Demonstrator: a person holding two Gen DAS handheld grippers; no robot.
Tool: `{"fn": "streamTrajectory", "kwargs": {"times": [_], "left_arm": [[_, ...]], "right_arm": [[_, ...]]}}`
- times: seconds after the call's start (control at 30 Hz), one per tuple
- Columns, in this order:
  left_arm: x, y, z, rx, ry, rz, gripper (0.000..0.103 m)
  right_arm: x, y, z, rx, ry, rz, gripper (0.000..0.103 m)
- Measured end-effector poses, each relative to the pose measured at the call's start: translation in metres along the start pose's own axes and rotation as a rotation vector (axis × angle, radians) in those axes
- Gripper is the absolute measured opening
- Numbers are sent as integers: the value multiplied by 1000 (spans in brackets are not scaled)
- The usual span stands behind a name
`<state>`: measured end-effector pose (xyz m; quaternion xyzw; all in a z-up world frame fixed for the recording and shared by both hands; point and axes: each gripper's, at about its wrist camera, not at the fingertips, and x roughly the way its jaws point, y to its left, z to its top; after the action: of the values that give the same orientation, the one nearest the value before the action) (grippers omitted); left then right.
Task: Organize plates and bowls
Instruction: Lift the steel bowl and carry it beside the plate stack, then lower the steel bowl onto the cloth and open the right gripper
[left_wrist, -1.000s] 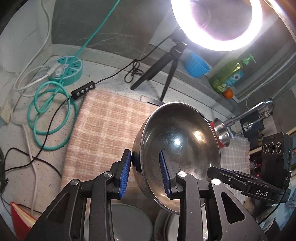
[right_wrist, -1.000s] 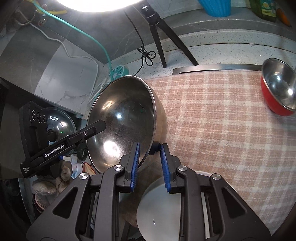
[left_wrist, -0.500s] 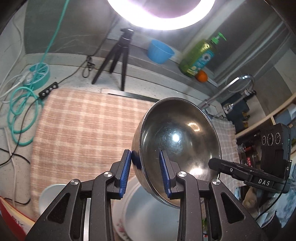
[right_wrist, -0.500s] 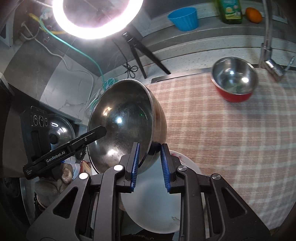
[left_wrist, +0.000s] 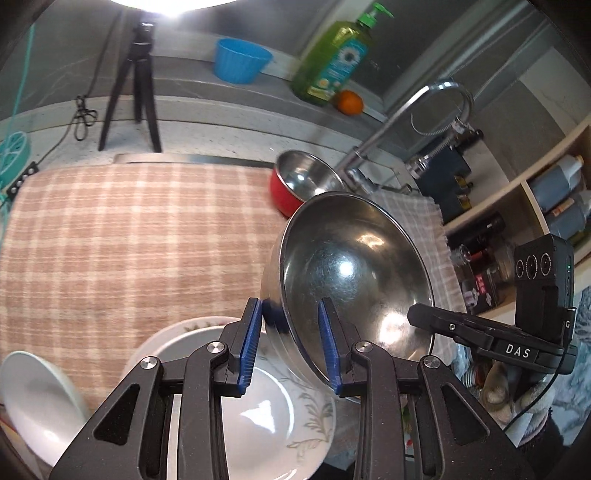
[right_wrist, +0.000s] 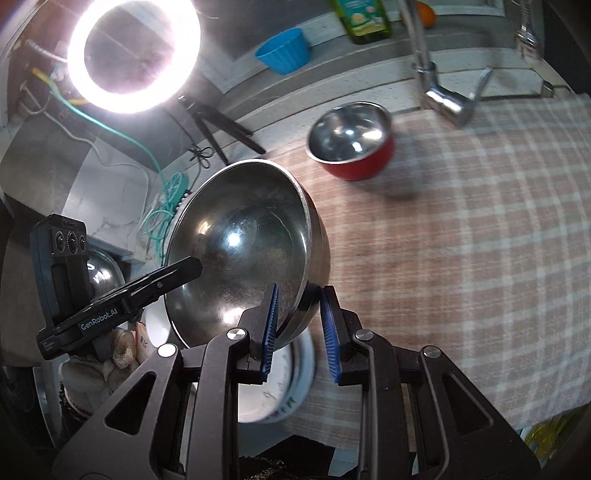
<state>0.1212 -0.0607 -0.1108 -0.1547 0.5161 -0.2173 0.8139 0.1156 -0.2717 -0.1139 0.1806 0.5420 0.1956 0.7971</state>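
A large steel bowl (left_wrist: 351, 273) is held in the air, tilted, by both grippers. My left gripper (left_wrist: 290, 345) is shut on its left rim. My right gripper (right_wrist: 299, 326) is shut on its right rim, and the bowl fills the left of the right wrist view (right_wrist: 240, 254). Below it a white plate with a leaf pattern (left_wrist: 273, 413) lies on the checked cloth (left_wrist: 129, 240). A plain white bowl (left_wrist: 37, 398) sits at the near left. A red bowl with a steel inside (left_wrist: 295, 181) stands at the cloth's far side, seen too in the right wrist view (right_wrist: 351, 140).
A faucet (left_wrist: 410, 118) rises behind the red bowl. A blue tub (left_wrist: 240, 61), a green soap bottle (left_wrist: 332, 62) and an orange (left_wrist: 349, 101) stand on the back ledge. A ring light (right_wrist: 133, 55) on a tripod (left_wrist: 136, 85) stands at the back left. Shelves (left_wrist: 535, 206) are at the right.
Both grippers have carried the steel bowl to the right along the cloth. The red bowl and faucet have come into the left wrist view. The leaf-patterned plate now lies under the bowl.
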Motion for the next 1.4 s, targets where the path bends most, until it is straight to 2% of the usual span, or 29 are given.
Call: {"fn": "streamTrajectory", "kwargs": {"times": [0.33, 0.57, 0.9, 1.4], "left_arm": [[38, -41, -20, 62, 98, -14, 28], [58, -53, -34, 82, 157, -9, 28], [74, -61, -46, 105, 196, 16, 28], [79, -64, -49, 125, 217, 35, 28]], "right_arm": [[-14, -57, -20, 97, 3, -32, 24], [-13, -85, -35, 123, 17, -59, 24], [-2, -105, -46, 135, 46, -75, 24], [5, -107, -46, 120, 58, -84, 24]]}}
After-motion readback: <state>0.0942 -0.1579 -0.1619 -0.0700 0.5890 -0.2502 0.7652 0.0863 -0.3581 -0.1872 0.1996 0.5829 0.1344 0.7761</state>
